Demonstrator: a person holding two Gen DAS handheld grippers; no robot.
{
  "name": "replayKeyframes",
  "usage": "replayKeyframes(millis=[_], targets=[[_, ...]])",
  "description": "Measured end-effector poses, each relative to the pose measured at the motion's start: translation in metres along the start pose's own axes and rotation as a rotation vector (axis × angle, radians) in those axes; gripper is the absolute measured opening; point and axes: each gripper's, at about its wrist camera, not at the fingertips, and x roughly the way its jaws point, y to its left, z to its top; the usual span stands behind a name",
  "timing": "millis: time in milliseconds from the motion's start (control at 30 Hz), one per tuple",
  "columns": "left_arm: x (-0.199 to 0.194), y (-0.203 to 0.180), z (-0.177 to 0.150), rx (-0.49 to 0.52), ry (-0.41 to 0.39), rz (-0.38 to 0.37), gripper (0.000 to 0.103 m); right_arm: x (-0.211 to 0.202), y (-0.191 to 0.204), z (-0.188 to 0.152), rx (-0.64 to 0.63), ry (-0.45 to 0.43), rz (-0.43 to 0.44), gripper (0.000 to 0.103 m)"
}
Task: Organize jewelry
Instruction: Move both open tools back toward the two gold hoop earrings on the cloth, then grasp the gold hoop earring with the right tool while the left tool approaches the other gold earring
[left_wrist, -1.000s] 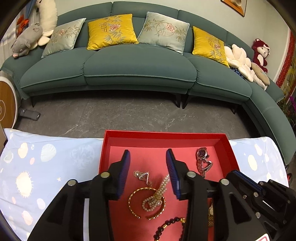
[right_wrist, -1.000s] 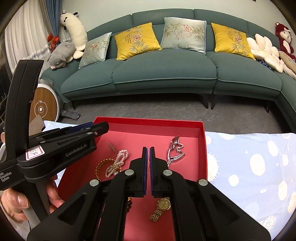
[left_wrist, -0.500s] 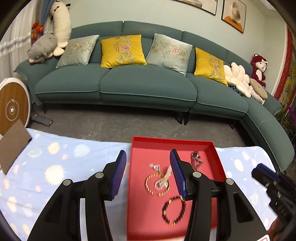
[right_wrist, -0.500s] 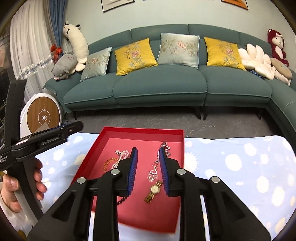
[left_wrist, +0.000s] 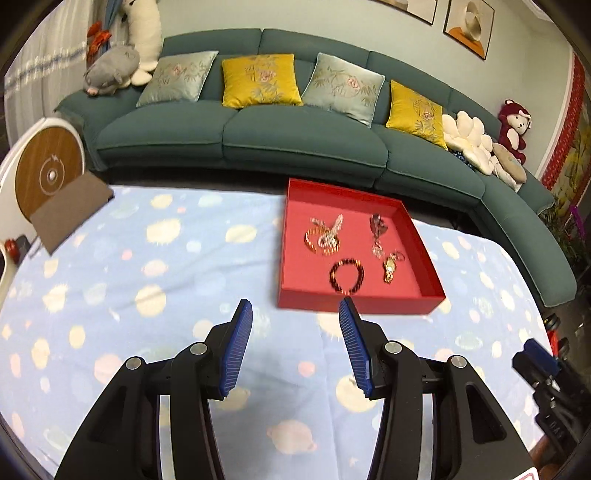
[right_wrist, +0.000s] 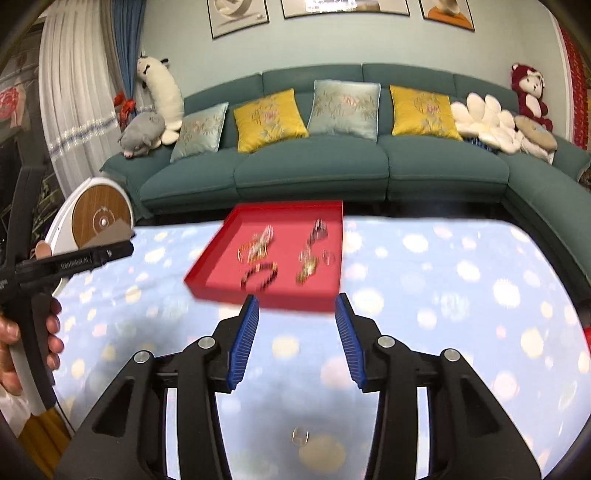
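A red tray sits on the blue spotted cloth, ahead and to the right of my left gripper, which is open and empty. In the tray lie a gold bangle with a pearl strand, a dark bead bracelet, a gold watch and a silver watch. My right gripper hangs just short of the red tray's near wall. Its jaws are opening, with nothing between them. A small ring lies on the cloth beneath it.
The cloth-covered table stretches wide to the left of the tray. A brown card and a round white and wood device stand at its left edge. A teal sofa runs behind. A hand grips the left tool's handle.
Both grippers have drawn back from over the tray, which now lies beyond their fingertips. The right jaws went from shut to well apart. The left jaws stand slightly wider.
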Motion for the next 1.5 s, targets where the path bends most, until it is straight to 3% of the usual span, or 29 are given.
replayKeyframes(millis=[233, 367, 633, 800, 933, 1100, 1500], targets=[[0.002, 0.010, -0.057, -0.069, 0.046, 0.027, 0.047, 0.031, 0.013, -0.075, -0.035, 0.174, -0.043, 0.041], [0.009, 0.007, -0.072, -0.051, 0.063, 0.034, 0.047, 0.041, 0.008, -0.092, -0.039, 0.210, -0.067, 0.041], [0.012, 0.002, -0.081, 0.002, 0.053, 0.047, 0.047, 0.059, 0.005, -0.103, -0.007, 0.249, -0.065, 0.040], [0.015, 0.000, -0.084, 0.012, 0.066, 0.044, 0.047, 0.063, 0.003, -0.105, -0.003, 0.263, -0.075, 0.032], [0.016, -0.004, -0.085, 0.019, 0.072, 0.037, 0.047, 0.064, 0.002, -0.105, -0.001, 0.262, -0.075, 0.031], [0.018, -0.010, -0.087, 0.025, 0.079, 0.027, 0.047, 0.063, 0.001, -0.105, -0.011, 0.259, -0.081, 0.017], [0.038, -0.026, -0.093, 0.046, 0.144, -0.015, 0.047, 0.054, -0.002, -0.099, 0.006, 0.231, -0.069, 0.016]])
